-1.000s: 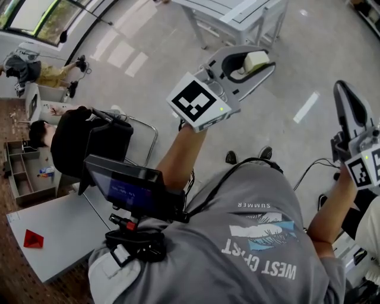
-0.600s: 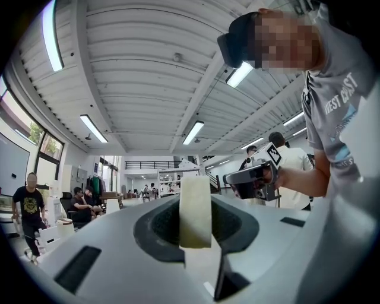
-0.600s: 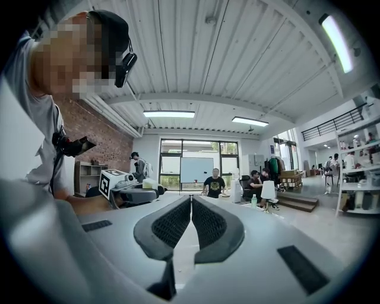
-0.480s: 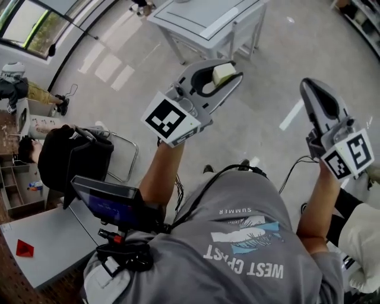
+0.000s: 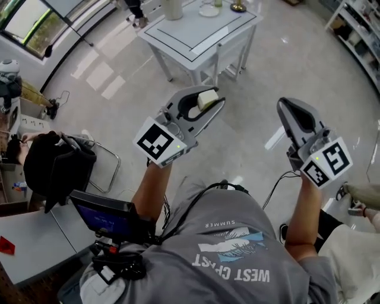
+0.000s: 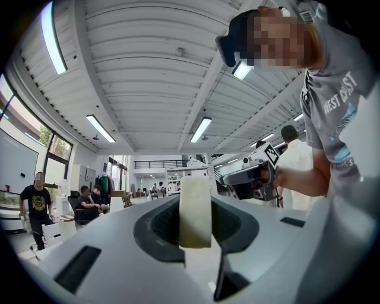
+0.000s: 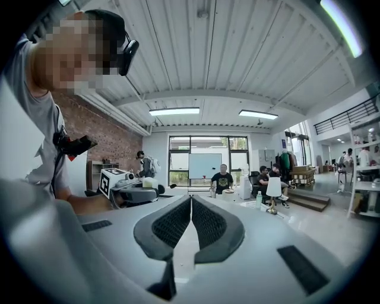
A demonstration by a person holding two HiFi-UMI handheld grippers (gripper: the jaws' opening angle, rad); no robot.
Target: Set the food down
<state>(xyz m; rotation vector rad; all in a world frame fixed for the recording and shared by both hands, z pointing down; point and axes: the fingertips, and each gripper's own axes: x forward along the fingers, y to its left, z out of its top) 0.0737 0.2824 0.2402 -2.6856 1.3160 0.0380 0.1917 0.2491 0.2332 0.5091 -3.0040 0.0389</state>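
My left gripper [image 5: 205, 101] is held up in the air, shut on a pale cream block of food [image 5: 207, 98]. In the left gripper view the food [image 6: 195, 211] stands upright between the dark pads, pinched on both sides. My right gripper [image 5: 288, 110] is raised to the right of it, jaws together with nothing between them; in the right gripper view its gripper [image 7: 191, 221] shows the ribbed pads touching. A white table [image 5: 178, 37] stands on the floor ahead of both grippers.
On the white table are a cup [image 5: 173, 8], a plate [image 5: 209, 9] and a small brass object [image 5: 238, 6]. A black chair [image 5: 53, 166] and a grey desk [image 5: 29, 249] lie to the left. Shelving [image 5: 356, 29] runs along the right. People sit far off.
Both grippers have shifted left and lower in the head view as the head turned; the white table has come fully into view ahead. The food stays gripped.
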